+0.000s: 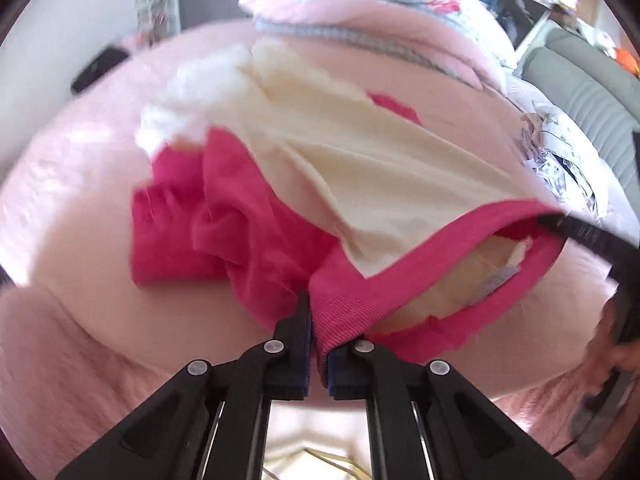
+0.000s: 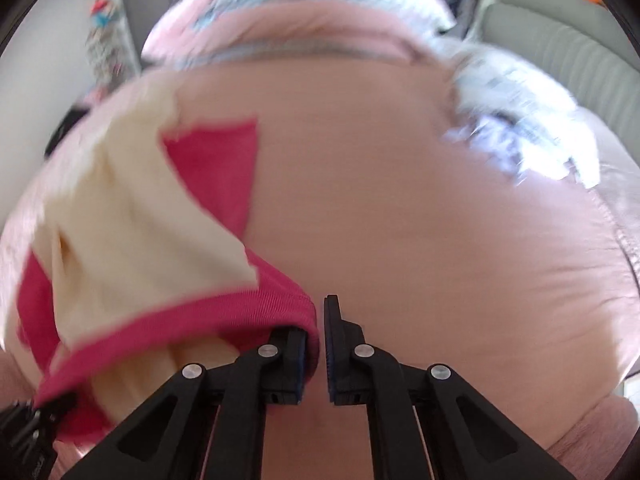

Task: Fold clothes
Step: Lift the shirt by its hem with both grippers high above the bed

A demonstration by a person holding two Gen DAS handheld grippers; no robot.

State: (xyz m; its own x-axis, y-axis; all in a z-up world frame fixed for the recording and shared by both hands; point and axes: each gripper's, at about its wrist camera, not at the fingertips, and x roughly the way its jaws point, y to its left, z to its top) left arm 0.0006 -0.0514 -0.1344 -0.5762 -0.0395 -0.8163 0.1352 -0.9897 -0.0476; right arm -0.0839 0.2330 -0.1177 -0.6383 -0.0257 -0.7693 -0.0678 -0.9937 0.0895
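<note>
Left claw (image 1: 318, 344) and right claw (image 2: 320, 344) both pinch the ribbed pink collar of a cream-and-pink knit garment (image 1: 360, 168), lifted over the pink bedspread (image 2: 400, 200). Frames blurred.

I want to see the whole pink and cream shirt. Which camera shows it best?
The left wrist view. There the pink and cream shirt fills the middle, showing its cream front, pink collar band and a pink sleeve. The right wrist view shows only part of it, blurred and cut off at the left edge.
</note>
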